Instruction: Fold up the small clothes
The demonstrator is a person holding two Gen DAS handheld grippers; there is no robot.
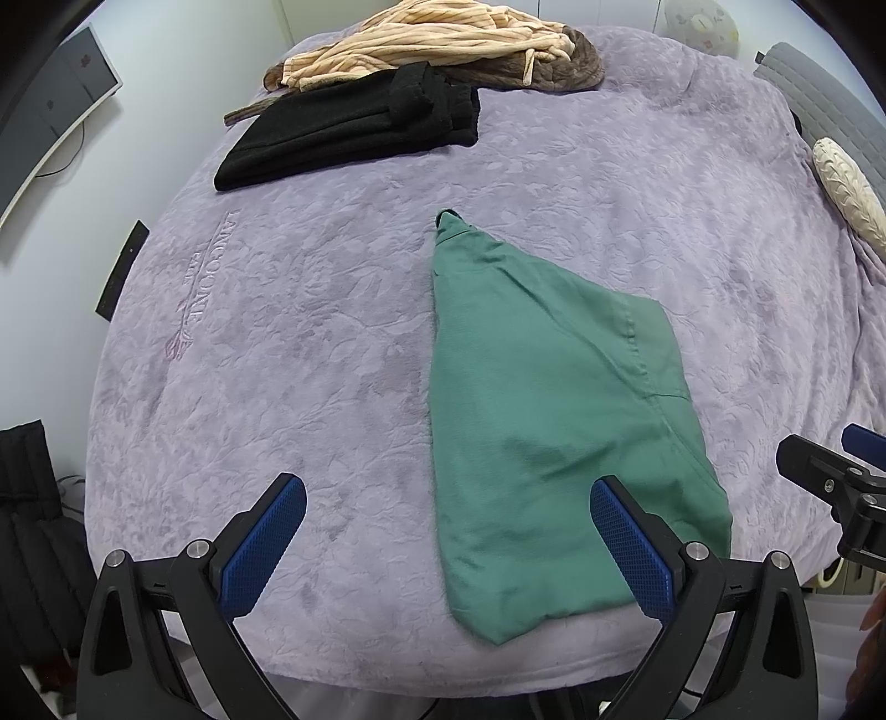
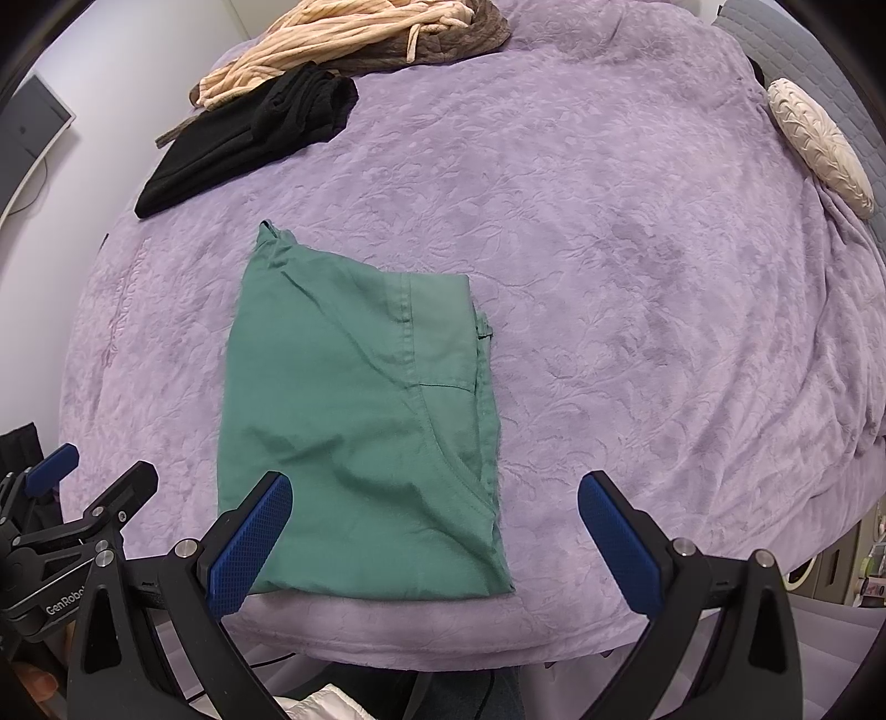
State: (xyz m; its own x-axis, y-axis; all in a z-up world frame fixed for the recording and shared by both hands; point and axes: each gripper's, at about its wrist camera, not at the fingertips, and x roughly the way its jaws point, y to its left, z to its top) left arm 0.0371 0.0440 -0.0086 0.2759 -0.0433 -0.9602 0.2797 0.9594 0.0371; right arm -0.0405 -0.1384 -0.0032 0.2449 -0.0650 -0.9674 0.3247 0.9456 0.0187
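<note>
Now the green shorts (image 2: 354, 421) lie folded on the purple blanket (image 2: 637, 277), close to the near edge of the bed, at about 6 o'clock. They look folded in half, with one pointy corner sticking out at about 11 o'clock. The left gripper (image 1: 448, 545) hangs over the bed with its blue fingers wide apart and nothing between them; the shorts sit under its right finger. The right gripper (image 2: 434, 543) is also spread wide and empty, with the shorts under its left finger. A folded black garment (image 1: 354, 133) sits far off at about 11 o'clock, and a striped peach garment (image 1: 432, 44) is bunched up at 12 o'clock behind it. My guess is that one fold is done and another is coming. Next, the grippers would need to pinch the near corners of the shorts and lift them over toward the far end, keeping the edges lined up so the cloth does not bunch.
</note>
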